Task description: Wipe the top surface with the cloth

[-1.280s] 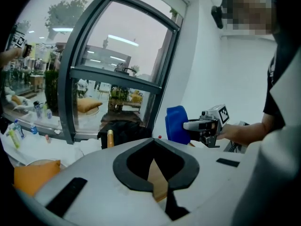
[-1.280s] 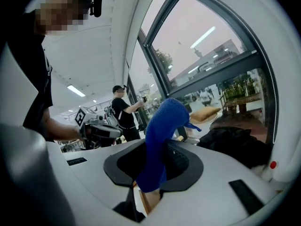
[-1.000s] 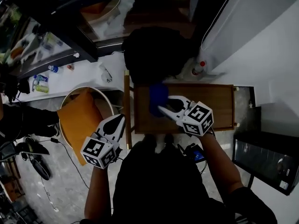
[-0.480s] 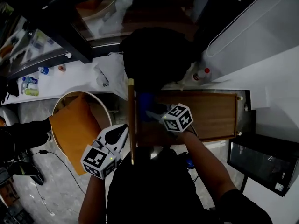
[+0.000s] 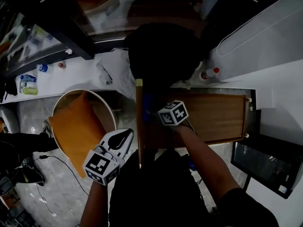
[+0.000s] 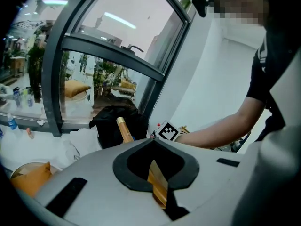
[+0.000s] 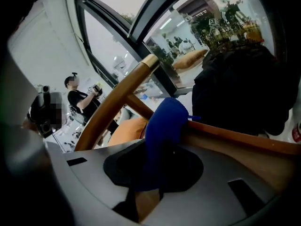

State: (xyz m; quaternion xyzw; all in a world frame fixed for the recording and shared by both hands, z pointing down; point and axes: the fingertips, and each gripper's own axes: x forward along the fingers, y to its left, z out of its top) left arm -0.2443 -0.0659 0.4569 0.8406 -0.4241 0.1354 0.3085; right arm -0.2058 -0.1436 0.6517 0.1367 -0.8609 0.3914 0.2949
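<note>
the wooden table top (image 5: 218,117) is the biggest thing below me, brown and bare on its right half, with a white slanted panel (image 5: 265,41) running past its far right corner. a black heap (image 5: 161,56) sits at its far left end. to the left of the table stands a round chair (image 5: 108,109) holding an orange cushion (image 5: 75,129). an upright wooden post (image 5: 138,122) with a pale tip rises along the table's left edge, between the chair and the top.

my right gripper (image 7: 157,147) is over the left part of the table top, its marker cube facing up – its jaws are pinching the blue cloth (image 7: 164,121), which bulges out ahead of them and presses against the wooden edge just beside the post.

my left gripper (image 5: 127,135) hangs off the table, just left of the post and near the chair rim; its jaws are pressed together at the tips with nothing pinched, and only the post shows through the gap behind them.

a small bottle with a red cap (image 5: 210,73) stands near the table's far edge.
</note>
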